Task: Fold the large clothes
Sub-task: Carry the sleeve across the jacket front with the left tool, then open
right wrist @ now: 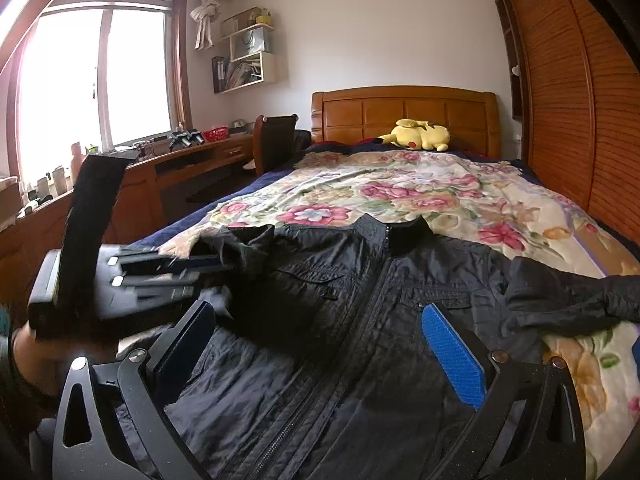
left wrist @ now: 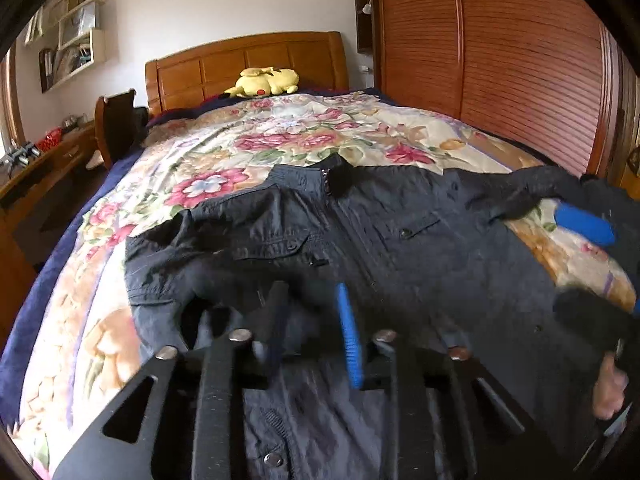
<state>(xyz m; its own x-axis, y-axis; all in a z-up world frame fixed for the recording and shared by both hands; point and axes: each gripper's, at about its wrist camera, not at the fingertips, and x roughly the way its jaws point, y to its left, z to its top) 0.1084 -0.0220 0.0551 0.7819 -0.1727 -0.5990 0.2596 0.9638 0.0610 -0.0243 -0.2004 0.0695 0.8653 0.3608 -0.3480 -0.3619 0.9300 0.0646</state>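
Note:
A black jacket lies front up on the flowered bedspread, collar toward the headboard; it also shows in the right wrist view. My left gripper is shut on dark jacket fabric at the left sleeve, which lies folded in over the chest. In the right wrist view the left gripper holds that sleeve at the jacket's left side. My right gripper is open and empty, low over the jacket's middle by the zip. The right sleeve lies bunched at the right.
The flowered bedspread covers a wooden bed with a headboard. A yellow plush toy lies by the headboard. A slatted wooden wardrobe stands on the right, a desk and chair on the left.

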